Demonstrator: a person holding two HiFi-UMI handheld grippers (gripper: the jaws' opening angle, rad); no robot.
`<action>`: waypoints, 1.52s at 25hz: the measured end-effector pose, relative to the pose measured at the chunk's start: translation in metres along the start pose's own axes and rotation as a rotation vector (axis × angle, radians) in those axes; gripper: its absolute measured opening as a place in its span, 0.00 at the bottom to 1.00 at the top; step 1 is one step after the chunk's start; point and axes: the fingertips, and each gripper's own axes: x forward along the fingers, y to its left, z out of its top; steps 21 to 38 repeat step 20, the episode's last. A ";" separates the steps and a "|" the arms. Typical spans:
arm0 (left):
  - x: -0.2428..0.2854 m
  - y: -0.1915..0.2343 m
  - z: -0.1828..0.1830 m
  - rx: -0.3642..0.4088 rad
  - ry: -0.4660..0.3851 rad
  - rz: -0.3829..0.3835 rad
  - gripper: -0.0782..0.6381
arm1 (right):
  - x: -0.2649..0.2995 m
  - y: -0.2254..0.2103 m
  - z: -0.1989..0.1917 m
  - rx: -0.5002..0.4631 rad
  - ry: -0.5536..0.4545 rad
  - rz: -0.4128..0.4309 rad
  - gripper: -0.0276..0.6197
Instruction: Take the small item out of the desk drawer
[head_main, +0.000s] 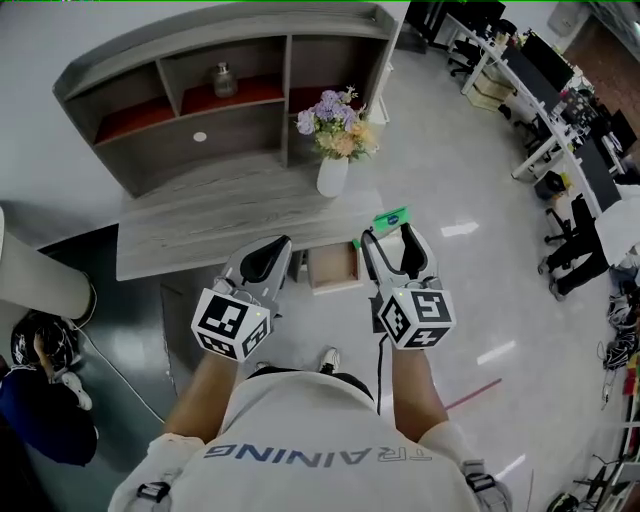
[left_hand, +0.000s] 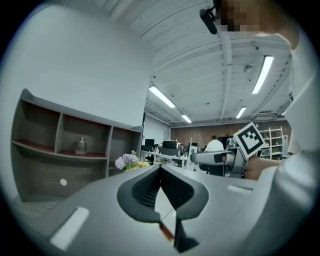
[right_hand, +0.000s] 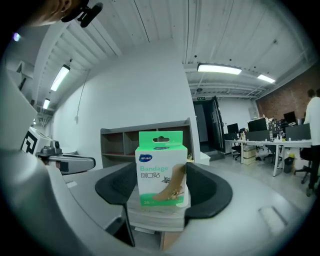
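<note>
So, grey wood-grain tabletop (head_main: 200, 225) with a shelf unit (head_main: 220, 90) and a vase of flowers (head_main: 333, 170) beyond the left hand-held gripper (head_main: 268, 255), which is closed on nothing. The floor (head_main: 460, 290) is pale and glossy, and office desk rows run off past the right hand-held gripper (head_main: 388, 238). That one's clamped on the bandage box (right_hand: 161, 165), green up top, white below with a foot printed on it, up in the air by the tabletop's front corner. Head view only catches a green sliver of it, and the open drawer (head_main: 335, 268) between the two is too small to see into.
</note>
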 end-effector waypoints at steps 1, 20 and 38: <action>0.001 -0.001 0.003 0.003 -0.006 -0.002 0.11 | -0.001 0.001 0.005 -0.004 -0.011 0.001 0.54; -0.006 -0.006 0.023 0.033 -0.018 -0.026 0.11 | -0.009 0.018 0.029 -0.018 -0.054 0.020 0.54; -0.006 -0.006 0.023 0.033 -0.018 -0.026 0.11 | -0.009 0.018 0.029 -0.018 -0.054 0.020 0.54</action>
